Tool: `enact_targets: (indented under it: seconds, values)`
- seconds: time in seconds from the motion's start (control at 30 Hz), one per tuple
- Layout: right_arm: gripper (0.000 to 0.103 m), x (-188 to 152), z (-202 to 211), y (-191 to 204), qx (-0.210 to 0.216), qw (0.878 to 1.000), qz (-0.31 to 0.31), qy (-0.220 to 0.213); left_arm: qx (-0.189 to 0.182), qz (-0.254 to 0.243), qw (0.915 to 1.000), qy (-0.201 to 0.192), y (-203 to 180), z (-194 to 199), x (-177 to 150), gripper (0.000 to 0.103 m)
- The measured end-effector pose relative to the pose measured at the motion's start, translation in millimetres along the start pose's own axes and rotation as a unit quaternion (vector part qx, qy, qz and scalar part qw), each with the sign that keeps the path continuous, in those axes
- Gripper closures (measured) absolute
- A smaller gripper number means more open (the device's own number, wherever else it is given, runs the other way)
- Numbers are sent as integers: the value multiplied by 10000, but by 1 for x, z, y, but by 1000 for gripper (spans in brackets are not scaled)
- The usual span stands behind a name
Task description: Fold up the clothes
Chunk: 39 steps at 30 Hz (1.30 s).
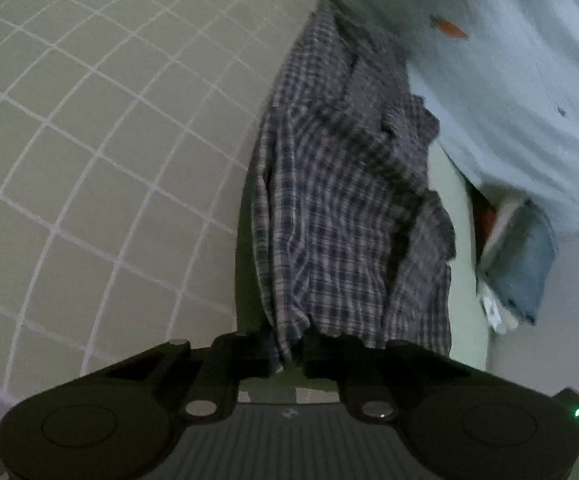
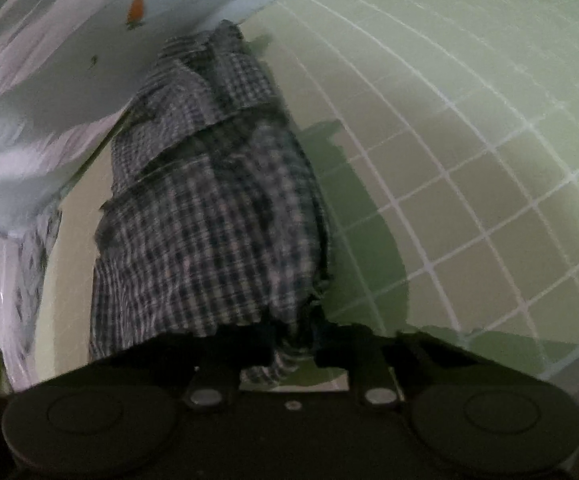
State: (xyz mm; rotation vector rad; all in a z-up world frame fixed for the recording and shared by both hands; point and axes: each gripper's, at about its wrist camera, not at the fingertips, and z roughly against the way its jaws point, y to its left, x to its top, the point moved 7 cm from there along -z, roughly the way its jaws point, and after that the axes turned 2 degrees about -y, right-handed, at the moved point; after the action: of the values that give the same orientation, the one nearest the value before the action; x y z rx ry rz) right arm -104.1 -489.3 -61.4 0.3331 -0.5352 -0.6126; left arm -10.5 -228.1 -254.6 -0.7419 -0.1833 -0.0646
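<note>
A dark blue and white checked garment (image 1: 341, 208) hangs bunched from my left gripper (image 1: 289, 350), which is shut on its edge above the green grid mat (image 1: 89, 160). In the right wrist view the same checked garment (image 2: 209, 220) hangs from my right gripper (image 2: 293, 350), also shut on its edge. The cloth hangs in folds between both grippers, and its far end reaches toward the person's light blue shirt. The fingertips are hidden in the fabric.
The person's light blue shirt with small orange carrot prints (image 1: 509, 80) is close behind the garment and shows in the right wrist view (image 2: 49, 60) too. The green mat with white grid lines (image 2: 469, 140) spreads beneath. More folded cloth (image 1: 517, 268) lies at the mat's edge.
</note>
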Motion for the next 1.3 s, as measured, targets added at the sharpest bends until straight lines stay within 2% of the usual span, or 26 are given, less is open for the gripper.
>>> enact_targets:
  seconds: [0.13, 0.23, 0.33, 0.47, 0.57, 0.63, 0.93, 1.07, 1.3]
  values:
    - [90, -5, 33, 9, 140, 9996, 45, 257, -58, -207, 9991, 372, -14, 37, -30, 92]
    - [90, -17, 47, 2, 323, 9980, -342, 432, -56, -158, 9989, 429, -18, 49, -37, 92]
    - [90, 0, 47, 5, 639, 9944, -751, 392, -181, -63, 9995, 260, -28, 53, -18, 92]
    - [90, 25, 57, 19, 1036, 9899, -930, 281, -269, -78, 9996, -26, -45, 63, 5, 92]
    - [90, 41, 65, 22, 1346, 9831, -1225, 180, -559, 353, 9975, -252, -51, 71, 20, 92]
    - [90, 55, 69, 22, 1574, 9768, -1450, 87, -694, 429, 9958, -404, -60, 75, 31, 92]
    - [91, 119, 66, 43, 1826, 9730, -1369, -345, -845, 220, 9910, -1017, -97, 84, 70, 92]
    - [91, 141, 55, 50, 1946, 9688, -1469, -448, -883, 179, 9890, -1171, -106, 85, 88, 92]
    - [91, 181, 34, 71, 1911, 9705, -1360, -566, -868, 82, 9868, -1362, -124, 72, 123, 92]
